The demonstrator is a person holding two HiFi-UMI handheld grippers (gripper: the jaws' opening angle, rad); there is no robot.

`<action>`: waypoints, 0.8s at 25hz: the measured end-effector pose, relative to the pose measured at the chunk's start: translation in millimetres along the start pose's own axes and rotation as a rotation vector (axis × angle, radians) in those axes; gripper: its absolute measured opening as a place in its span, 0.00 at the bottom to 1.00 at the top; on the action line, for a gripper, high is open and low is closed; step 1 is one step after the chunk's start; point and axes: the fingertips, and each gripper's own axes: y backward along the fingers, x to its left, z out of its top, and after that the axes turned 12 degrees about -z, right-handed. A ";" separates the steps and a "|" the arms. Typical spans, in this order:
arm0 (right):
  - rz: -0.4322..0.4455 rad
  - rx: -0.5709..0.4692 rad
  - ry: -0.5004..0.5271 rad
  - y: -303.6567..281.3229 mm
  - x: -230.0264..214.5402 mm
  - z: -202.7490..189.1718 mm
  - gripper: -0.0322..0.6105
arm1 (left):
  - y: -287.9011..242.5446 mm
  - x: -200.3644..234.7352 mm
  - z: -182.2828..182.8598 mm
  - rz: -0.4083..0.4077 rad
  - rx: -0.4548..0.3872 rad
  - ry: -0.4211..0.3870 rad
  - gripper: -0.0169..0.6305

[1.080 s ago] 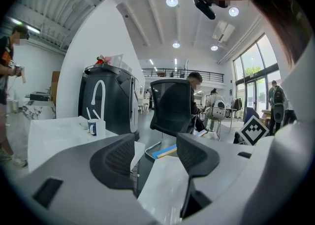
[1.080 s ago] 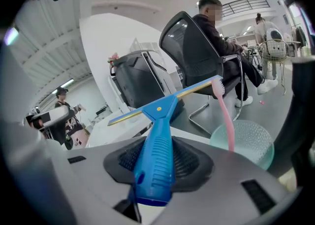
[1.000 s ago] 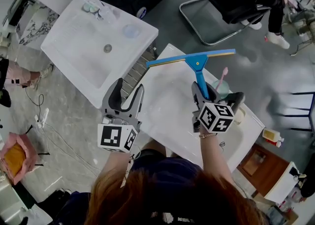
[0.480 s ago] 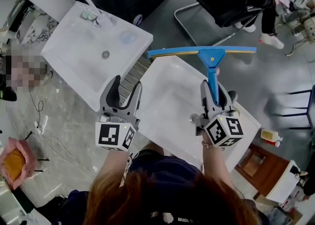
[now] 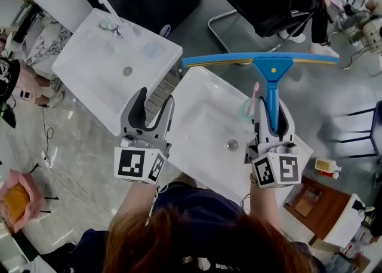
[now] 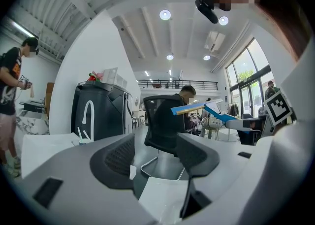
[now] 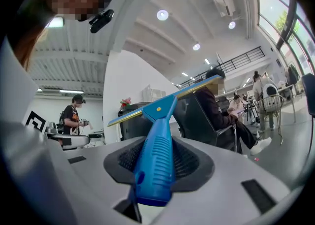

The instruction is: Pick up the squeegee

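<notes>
The squeegee (image 5: 271,83) is carried at the right of the head view. Its blue handle is pinched between the jaws of the right gripper (image 5: 272,123), and its long blade is held crosswise past the far edge of the white basin (image 5: 197,107). No part of it is seen resting on anything, so it is judged to be lifted clear. The handle is gripped low down, probably so that the wide blade is kept out ahead and free of the basin's rim.

The left gripper (image 5: 154,101) is held at lower left with its jaws spread and nothing between them, seemingly parked out of the way.

From the right gripper view the clamp is confirmed: the ribbed handle (image 7: 155,155) is pressed by both pads. Ceiling lights are seen behind the blade, an upward tilt that the head view does not give away. In the left gripper view the squeegee (image 6: 211,112) is caught at right of centre, up in the air. Only in the head view are the drain (image 5: 232,144) and the cup with a pink toothbrush (image 5: 250,106) shown beside the handle.
</notes>
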 end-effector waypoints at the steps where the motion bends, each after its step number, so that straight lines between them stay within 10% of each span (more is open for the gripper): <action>1: -0.001 -0.014 0.012 2.9 0.0 4.7 0.29 | 0.4 -1.8 2.9 0.000 -0.005 -0.002 0.43; 20: -0.017 -0.116 0.043 25.7 -1.5 43.9 0.29 | 5.0 -18.2 32.0 -0.017 -0.057 -0.032 0.43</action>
